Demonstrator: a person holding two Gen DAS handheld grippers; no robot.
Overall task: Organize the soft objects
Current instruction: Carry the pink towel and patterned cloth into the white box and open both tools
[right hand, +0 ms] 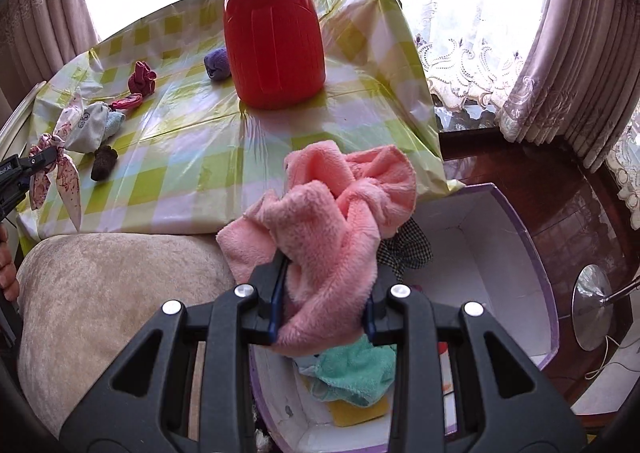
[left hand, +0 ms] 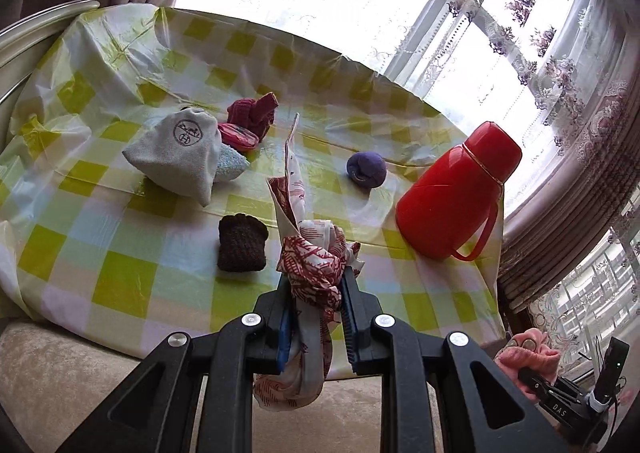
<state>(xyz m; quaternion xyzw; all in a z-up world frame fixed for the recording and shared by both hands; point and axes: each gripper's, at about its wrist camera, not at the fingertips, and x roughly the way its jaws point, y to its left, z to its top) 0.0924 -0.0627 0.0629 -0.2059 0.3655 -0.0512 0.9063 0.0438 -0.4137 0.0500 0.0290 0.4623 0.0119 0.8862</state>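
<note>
My left gripper is shut on a red-and-white patterned scarf and holds it above the table's near edge; it also shows in the right wrist view. My right gripper is shut on a fluffy pink cloth, held over a white box that holds a teal cloth, a yellow sponge and a checked cloth. On the checked tablecloth lie a grey pouch, a dark knitted piece, a purple ball, a maroon cloth and a pink item.
A tall red thermos jug stands at the table's right side, also in the right wrist view. A beige cushioned seat lies below the table edge. Curtains and a window stand behind. A metal lamp base sits on the floor.
</note>
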